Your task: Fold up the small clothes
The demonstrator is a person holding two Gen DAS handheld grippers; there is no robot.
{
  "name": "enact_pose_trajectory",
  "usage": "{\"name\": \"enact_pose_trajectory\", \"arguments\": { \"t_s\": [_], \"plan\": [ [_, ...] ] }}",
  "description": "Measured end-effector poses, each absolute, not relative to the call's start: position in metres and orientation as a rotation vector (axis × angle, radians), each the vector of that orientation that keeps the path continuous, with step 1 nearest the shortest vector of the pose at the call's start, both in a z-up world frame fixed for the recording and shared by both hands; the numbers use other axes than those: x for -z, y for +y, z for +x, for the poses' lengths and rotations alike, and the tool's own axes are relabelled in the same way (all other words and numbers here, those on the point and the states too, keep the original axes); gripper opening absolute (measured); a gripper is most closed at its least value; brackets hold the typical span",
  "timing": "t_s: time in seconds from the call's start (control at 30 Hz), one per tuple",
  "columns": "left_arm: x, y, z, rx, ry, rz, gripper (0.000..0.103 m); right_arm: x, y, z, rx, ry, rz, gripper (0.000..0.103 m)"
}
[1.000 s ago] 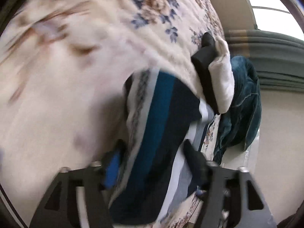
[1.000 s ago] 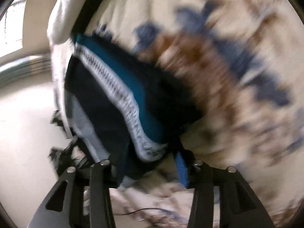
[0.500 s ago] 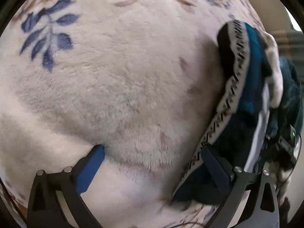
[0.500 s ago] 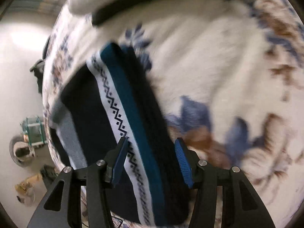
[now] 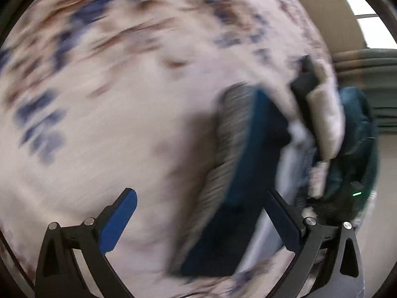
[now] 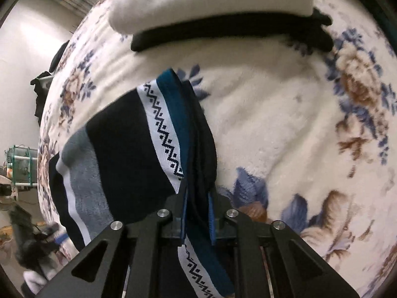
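A small striped garment [image 6: 129,154], black, grey, white zigzag and teal, lies on a cream floral blanket [image 6: 285,124]. My right gripper [image 6: 197,213] is shut on the garment's dark folded edge. In the blurred left wrist view the same garment [image 5: 238,173] lies right of centre. My left gripper [image 5: 198,218] is open above the blanket [image 5: 111,124], and its right finger [image 5: 282,221] is over the garment's edge.
A folded white cloth [image 6: 211,2] lies over a folded black one [image 6: 230,32] at the blanket's far side. A teal bundle [image 5: 357,144] sits beyond the blanket's edge. Clutter stands on the floor at left [image 6: 19,168].
My right gripper has closed on the garment's edge. My left gripper, which held the garment a second ago, stays open and has swung so the garment sits nearer its right finger.
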State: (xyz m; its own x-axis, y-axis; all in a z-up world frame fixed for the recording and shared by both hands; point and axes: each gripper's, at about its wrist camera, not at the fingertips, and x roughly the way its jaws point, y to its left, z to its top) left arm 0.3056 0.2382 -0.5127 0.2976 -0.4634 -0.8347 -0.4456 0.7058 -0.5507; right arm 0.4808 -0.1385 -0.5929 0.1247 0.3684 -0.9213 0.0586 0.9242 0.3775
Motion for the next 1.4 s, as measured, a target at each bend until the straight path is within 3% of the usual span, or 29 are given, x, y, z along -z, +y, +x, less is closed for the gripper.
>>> {"name": "enact_pose_trajectory", "arguments": {
  "t_s": [0.03, 0.07, 0.1, 0.17, 0.33, 0.5, 0.53, 0.57, 0.6, 0.63, 0.7, 0.83, 0.93, 0.97, 1.0, 1.03, 1.07, 1.1, 1.4],
  "plan": [
    [0.516, 0.236, 0.319, 0.034, 1.294, -0.875, 0.1, 0.595, -0.138, 0.482, -0.234, 1.44, 0.365, 0.014],
    [0.519, 0.234, 0.335, 0.045, 1.263, -0.883, 0.091, 0.597, -0.138, 0.483, -0.233, 1.444, 0.367, 0.014],
    [0.525, 0.233, 0.352, 0.061, 1.243, -0.885, 0.061, 0.598, -0.138, 0.484, -0.228, 1.446, 0.373, 0.014],
    [0.537, 0.234, 0.379, 0.073, 1.265, -0.897, 0.022, 0.6, -0.135, 0.483, -0.224, 1.446, 0.379, 0.014],
    [0.555, 0.236, 0.405, 0.076, 1.272, -0.946, 0.023, 0.601, -0.143, 0.477, -0.225, 1.442, 0.42, 0.014],
    [0.562, 0.244, 0.408, 0.121, 1.277, -1.035, 0.041, 0.614, -0.15, 0.472, -0.232, 1.474, 0.504, 0.016],
    [0.56, 0.246, 0.406, 0.146, 1.271, -1.049, 0.047, 0.618, -0.153, 0.473, -0.243, 1.486, 0.539, 0.022],
    [0.555, 0.248, 0.401, 0.187, 1.251, -1.06, 0.063, 0.621, -0.158, 0.475, -0.257, 1.496, 0.58, 0.026],
    [0.55, 0.249, 0.396, 0.217, 1.236, -1.064, 0.072, 0.624, -0.164, 0.476, -0.274, 1.503, 0.629, 0.039],
    [0.545, 0.248, 0.389, 0.257, 1.225, -1.056, 0.072, 0.628, -0.174, 0.479, -0.296, 1.501, 0.693, 0.056],
    [0.546, 0.242, 0.374, 0.303, 1.262, -1.02, 0.073, 0.64, -0.184, 0.484, -0.374, 1.499, 0.786, 0.066],
    [0.564, 0.213, 0.349, 0.366, 1.374, -0.921, 0.072, 0.681, -0.171, 0.492, -0.608, 1.616, 0.865, 0.07],
    [0.56, 0.199, 0.345, 0.353, 1.327, -0.884, 0.073, 0.691, -0.148, 0.49, -0.739, 1.646, 0.842, 0.082],
    [0.557, 0.197, 0.346, 0.346, 1.302, -0.893, 0.071, 0.689, -0.142, 0.49, -0.768, 1.644, 0.832, 0.083],
    [0.552, 0.195, 0.347, 0.332, 1.268, -0.892, 0.047, 0.688, -0.136, 0.49, -0.782, 1.651, 0.818, 0.083],
    [0.547, 0.192, 0.349, 0.321, 1.258, -0.877, 0.03, 0.686, -0.131, 0.49, -0.782, 1.645, 0.817, 0.077],
    [0.543, 0.189, 0.35, 0.321, 1.247, -0.869, 0.023, 0.685, -0.127, 0.49, -0.789, 1.63, 0.829, 0.066],
    [0.533, 0.186, 0.352, 0.317, 1.233, -0.835, 0.022, 0.683, -0.125, 0.489, -0.771, 1.622, 0.829, 0.038],
    [0.45, 0.154, 0.422, 0.449, 1.169, -0.777, 0.02, 0.607, -0.151, 0.483, -0.662, 1.448, 0.928, 0.033]
  ]
}}
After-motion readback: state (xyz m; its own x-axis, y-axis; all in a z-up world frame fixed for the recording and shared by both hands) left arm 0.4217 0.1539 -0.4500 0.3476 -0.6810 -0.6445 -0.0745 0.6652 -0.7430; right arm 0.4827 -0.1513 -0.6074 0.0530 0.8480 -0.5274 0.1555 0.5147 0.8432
